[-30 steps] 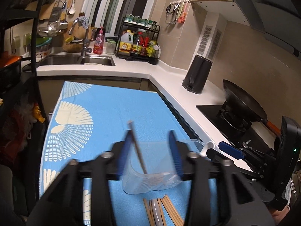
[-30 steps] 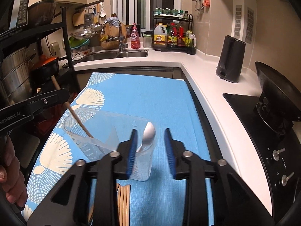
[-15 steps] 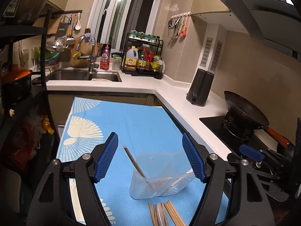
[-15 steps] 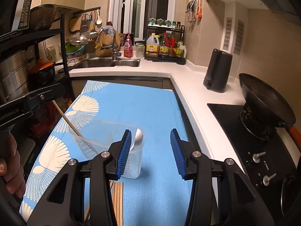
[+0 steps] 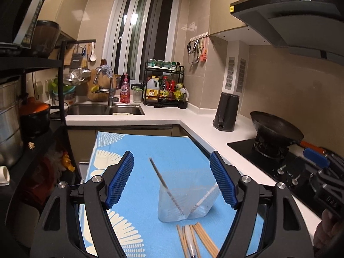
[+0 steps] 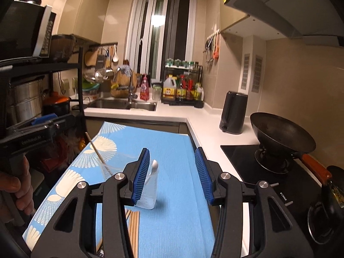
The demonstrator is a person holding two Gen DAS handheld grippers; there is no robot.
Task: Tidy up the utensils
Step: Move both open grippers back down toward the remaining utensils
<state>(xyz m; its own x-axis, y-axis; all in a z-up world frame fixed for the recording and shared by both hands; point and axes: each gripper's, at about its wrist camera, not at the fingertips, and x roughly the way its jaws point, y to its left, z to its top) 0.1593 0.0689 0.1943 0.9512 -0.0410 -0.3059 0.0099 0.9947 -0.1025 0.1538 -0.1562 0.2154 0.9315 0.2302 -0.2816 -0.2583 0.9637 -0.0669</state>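
A clear plastic holder (image 5: pixel 185 204) stands on the blue mat (image 5: pixel 172 150). A single wooden chopstick (image 5: pixel 159 176) leans in its left part and a white spoon (image 5: pixel 204 198) leans in its right part. Several wooden chopsticks (image 5: pixel 202 238) and a spoon lie on the mat in front of it. My left gripper (image 5: pixel 172 178) is open and empty, held above and behind the holder. My right gripper (image 6: pixel 172 172) is open and empty; the holder (image 6: pixel 149 191) with the spoon (image 6: pixel 154 166) stands by its left finger. The loose chopsticks (image 6: pixel 133 223) lie below it.
A black wok (image 6: pixel 281 135) sits on the hob at the right. A black kettle (image 6: pixel 233 112) stands on the white counter. A sink (image 5: pixel 105 109) and a bottle rack (image 5: pixel 164 88) are at the back. A black shelf with pots (image 5: pixel 32 116) stands at the left.
Both grippers opened wide and drew up and back from the holder. The chopstick and the spoon stay in the holder.
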